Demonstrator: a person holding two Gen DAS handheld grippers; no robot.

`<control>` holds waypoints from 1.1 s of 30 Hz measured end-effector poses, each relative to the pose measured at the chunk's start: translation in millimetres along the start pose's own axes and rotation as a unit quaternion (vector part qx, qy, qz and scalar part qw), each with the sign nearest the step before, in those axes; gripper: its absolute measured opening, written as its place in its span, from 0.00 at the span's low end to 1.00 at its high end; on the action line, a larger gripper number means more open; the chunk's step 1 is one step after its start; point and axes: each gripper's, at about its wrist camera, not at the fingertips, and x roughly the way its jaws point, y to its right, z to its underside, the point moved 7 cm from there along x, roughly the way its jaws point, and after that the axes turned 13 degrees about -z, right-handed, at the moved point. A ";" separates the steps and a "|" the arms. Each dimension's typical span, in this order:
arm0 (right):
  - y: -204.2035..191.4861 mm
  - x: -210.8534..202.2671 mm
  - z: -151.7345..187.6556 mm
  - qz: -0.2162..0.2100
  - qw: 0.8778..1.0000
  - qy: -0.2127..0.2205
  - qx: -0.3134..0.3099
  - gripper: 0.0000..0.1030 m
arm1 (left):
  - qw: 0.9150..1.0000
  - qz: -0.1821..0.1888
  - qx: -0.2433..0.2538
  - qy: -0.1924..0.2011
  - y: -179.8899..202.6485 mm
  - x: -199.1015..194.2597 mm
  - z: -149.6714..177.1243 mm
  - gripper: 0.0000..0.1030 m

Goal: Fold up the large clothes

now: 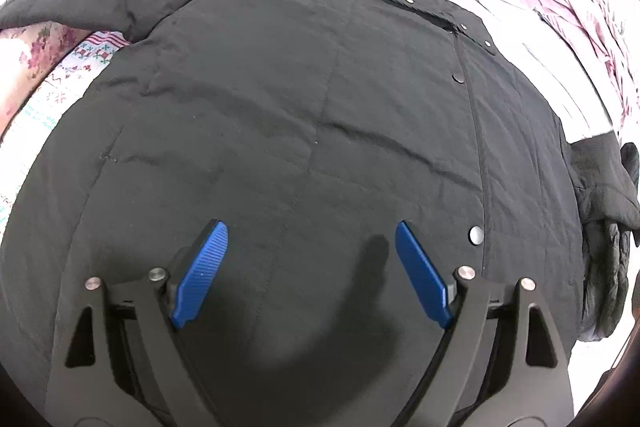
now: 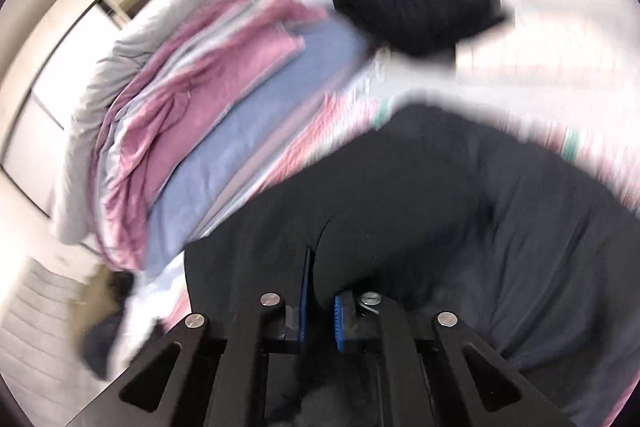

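1. Left gripper (image 1: 311, 235): jaws spread wide and holding nothing, poised over the black coat (image 1: 280, 115).
2. Right gripper (image 2: 320, 291): jaws pinched on a coat fold.
3. Coat lies spread across the bed (image 1: 560, 83), near pink bedding (image 2: 168, 131).

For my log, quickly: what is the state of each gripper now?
Left gripper: open, holding nothing, above the black coat.
Right gripper: closed on a fold of the black coat.
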 end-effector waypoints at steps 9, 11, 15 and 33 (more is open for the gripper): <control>-26.2 -15.6 -18.5 0.040 0.995 0.044 -0.086 0.06 | 1.000 0.002 0.006 -0.003 -0.9 1.5 -1.7 0.83; -45.3 -17.6 -16.1 0.028 0.993 0.053 -0.106 0.06 | 1.000 0.007 0.001 -0.005 -1.2 1.0 -3.3 0.83; -120.8 -32.2 -3.4 -0.025 0.975 0.087 -0.202 0.07 | 1.000 0.015 -0.009 -0.004 -5.6 -0.3 -6.8 0.83; -279.8 94.1 385.9 -0.155 0.836 -0.283 -0.444 0.20 | 0.996 0.016 -0.082 -0.002 -46.5 4.8 -26.3 0.83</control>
